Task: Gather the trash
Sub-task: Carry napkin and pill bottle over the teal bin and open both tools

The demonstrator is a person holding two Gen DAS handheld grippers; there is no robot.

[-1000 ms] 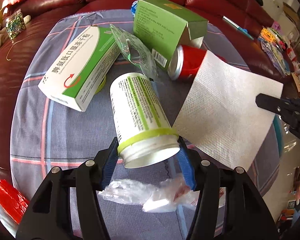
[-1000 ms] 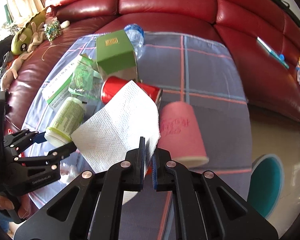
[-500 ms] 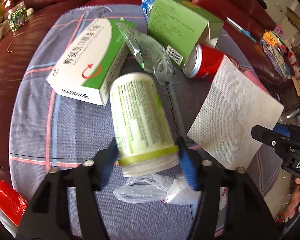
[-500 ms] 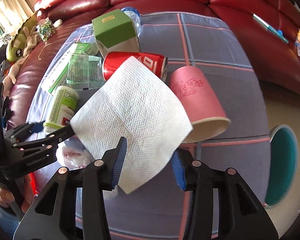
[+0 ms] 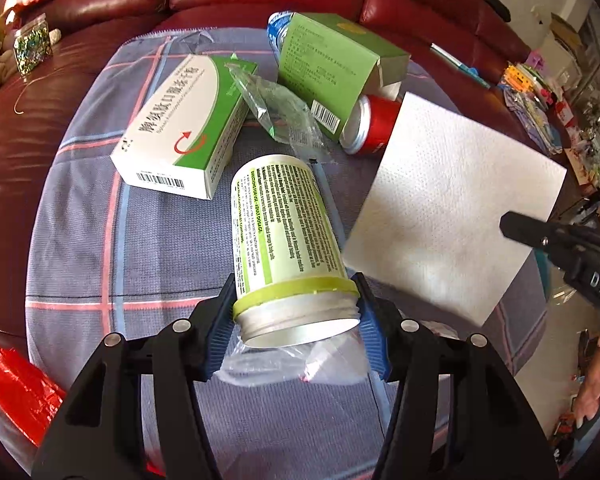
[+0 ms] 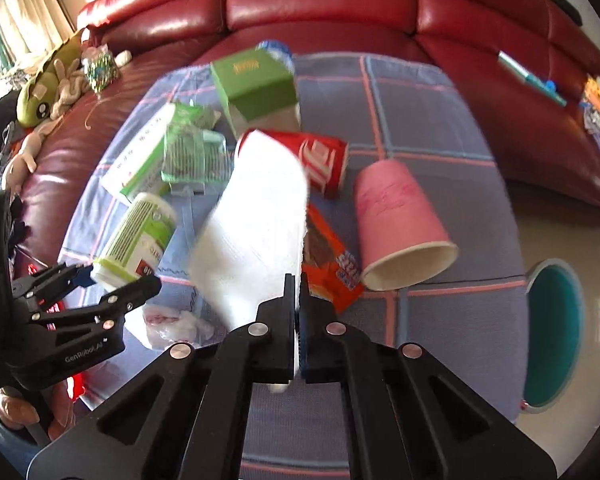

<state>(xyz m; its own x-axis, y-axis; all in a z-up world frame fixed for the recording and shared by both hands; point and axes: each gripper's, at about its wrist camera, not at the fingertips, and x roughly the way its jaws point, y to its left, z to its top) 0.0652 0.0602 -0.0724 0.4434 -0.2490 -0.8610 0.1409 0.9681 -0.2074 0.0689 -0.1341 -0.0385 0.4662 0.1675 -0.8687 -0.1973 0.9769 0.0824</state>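
My left gripper (image 5: 296, 320) is shut on the neck of an open white pill bottle with a green label (image 5: 284, 232) and holds it above the checked cloth (image 5: 80, 240). The bottle also shows in the right wrist view (image 6: 136, 236). My right gripper (image 6: 300, 308) is shut on a white paper napkin (image 6: 256, 236), which hangs lifted over the trash; the napkin shows in the left wrist view (image 5: 452, 204). A crumpled clear plastic bag (image 5: 300, 364) lies under the bottle.
On the cloth lie a white-and-green medicine box (image 5: 180, 128), a green carton (image 5: 332, 72), a red can (image 6: 316, 160), a pink paper cup (image 6: 400, 224), an orange snack wrapper (image 6: 332, 264) and a clear wrapper (image 5: 280, 108). A red sofa (image 6: 320, 8) surrounds it. A teal bin (image 6: 552, 336) stands at right.
My right gripper opened half a second ago and has shut again on the napkin, which now hangs folded narrower, uncovering the orange wrapper. My left gripper still holds the bottle, slightly shifted.
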